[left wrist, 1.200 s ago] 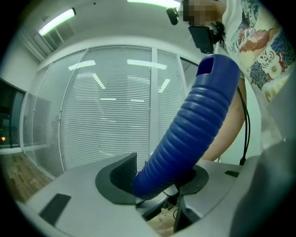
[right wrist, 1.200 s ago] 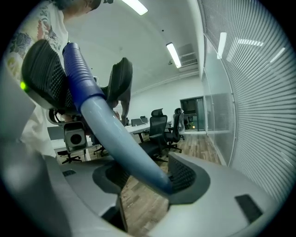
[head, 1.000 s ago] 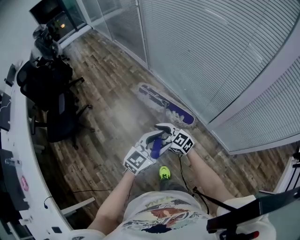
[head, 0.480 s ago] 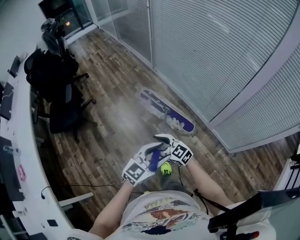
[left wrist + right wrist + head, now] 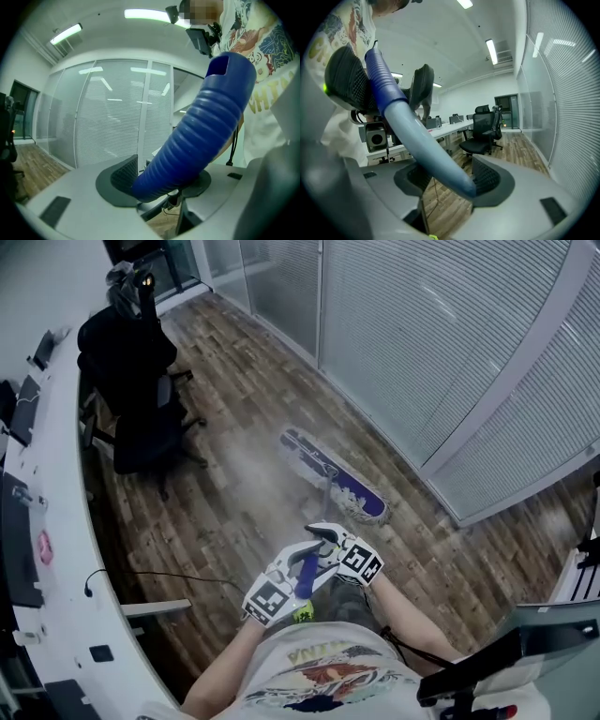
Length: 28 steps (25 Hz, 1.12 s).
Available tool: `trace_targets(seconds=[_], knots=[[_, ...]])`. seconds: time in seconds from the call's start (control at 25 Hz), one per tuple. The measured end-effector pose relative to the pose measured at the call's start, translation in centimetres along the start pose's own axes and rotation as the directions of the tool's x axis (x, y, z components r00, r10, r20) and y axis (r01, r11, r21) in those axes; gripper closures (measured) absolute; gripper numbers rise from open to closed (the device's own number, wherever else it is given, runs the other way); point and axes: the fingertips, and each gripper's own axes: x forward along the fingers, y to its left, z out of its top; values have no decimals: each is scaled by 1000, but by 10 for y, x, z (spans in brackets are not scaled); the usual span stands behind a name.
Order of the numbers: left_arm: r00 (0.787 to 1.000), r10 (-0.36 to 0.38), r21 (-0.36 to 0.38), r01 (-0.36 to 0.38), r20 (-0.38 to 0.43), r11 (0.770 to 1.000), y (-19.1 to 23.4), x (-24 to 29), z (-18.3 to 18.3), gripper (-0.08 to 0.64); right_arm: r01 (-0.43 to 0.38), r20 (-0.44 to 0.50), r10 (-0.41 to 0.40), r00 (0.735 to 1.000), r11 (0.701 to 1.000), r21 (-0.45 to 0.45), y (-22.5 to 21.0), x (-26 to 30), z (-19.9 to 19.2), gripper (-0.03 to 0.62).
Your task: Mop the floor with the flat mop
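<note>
Head view: L tool (image 5: 302,561) clamps blue ribbed grip (image 5: 197,136) of flat mop; R tool (image 5: 322,540) clamps shaft (image 5: 426,145) just below. Mop head (image 5: 333,474) flat on wood floor (image 5: 234,484), nr glass partition (image 5: 422,352).

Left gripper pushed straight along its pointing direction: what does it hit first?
The left gripper has its jaws shut on the blue ribbed mop handle grip. Past that, the line looks free up to the glass partition wall with white blinds, though depth is unclear.
</note>
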Motion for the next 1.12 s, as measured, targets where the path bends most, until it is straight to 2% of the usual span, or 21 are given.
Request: trace_targets(seconds=[0.16,0.36,0.76,0.88,1.0,1.12], knots=[[1000,24,-10,-25,-10,1000,-49,-46,-8,351,-43,-14,43,999,999,-7,71,0,-7,362],[998,64,-32,-64,-16,997,-94,-76,-13,351,-92,-25,92,995,996,-9,130,-8,-11,362],[979,200,-50,-202,-36,978,-224,-76,-27,351,-221,-18,221,975,974,-46,235,-89,-50,362],[972,232,-61,-234,-43,970,-260,-72,-31,351,-274,-32,273,962,960,-56,262,-114,-62,360],[967,250,-67,-253,-53,965,-284,-73,-35,351,-320,-53,317,947,945,-68,283,-128,-71,360],[963,263,-66,-266,-59,962,-289,-73,-42,351,-335,-68,330,942,939,-82,289,-130,-79,360]])
